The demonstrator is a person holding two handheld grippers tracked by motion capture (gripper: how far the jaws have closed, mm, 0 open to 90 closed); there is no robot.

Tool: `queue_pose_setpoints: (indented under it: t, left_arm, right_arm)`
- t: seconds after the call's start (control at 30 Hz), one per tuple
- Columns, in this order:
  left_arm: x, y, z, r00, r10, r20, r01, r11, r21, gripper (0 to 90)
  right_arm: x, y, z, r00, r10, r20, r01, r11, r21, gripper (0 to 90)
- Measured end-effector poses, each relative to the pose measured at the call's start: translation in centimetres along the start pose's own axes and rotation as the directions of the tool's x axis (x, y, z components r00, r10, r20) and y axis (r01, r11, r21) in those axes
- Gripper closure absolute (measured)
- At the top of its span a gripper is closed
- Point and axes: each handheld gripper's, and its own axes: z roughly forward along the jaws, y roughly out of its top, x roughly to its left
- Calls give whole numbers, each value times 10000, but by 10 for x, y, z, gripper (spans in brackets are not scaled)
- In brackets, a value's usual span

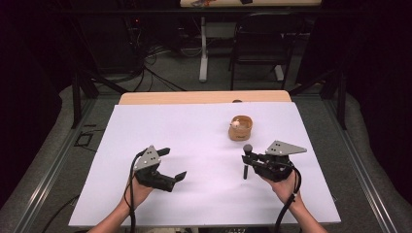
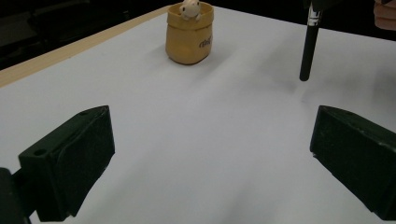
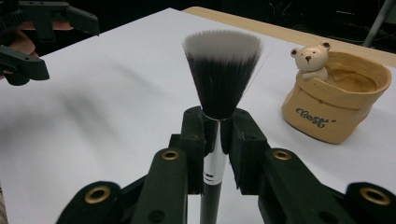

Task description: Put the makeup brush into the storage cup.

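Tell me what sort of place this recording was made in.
Probably a lab or recording studio rather than a home. A table covered with a white sheet stands inside a dark metal frame, loose cables run across the floor, and a black chair stands behind.

Between your two grippers the white sheet (image 1: 194,141) lies bare, so you can pass freely there. Only the pot (image 1: 241,127) blocks the far side, near the brush (image 1: 247,160).
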Motion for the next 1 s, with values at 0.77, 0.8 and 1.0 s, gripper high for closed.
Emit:
queue_pose_setpoints:
  t: [0.77, 0.8, 1.0]
  left_arm:
    - [20, -44, -62, 9922, 186, -1229, -259, 9980, -582, 0]
    - [22, -45, -63, 9924, 16, -1231, -109, 9971, -750, 0]
    - [28, -49, -65, 9907, -505, -1261, 387, 9948, -945, 1]
  right_arm:
    - [-9, -2, -13, 9996, -59, 283, 59, 10000, -1, 769]
    - [-10, -3, -13, 9996, -1, 275, 0, 10000, 13, 769]
    - [-14, -2, -13, 9990, -76, 436, 69, 9999, 148, 769]
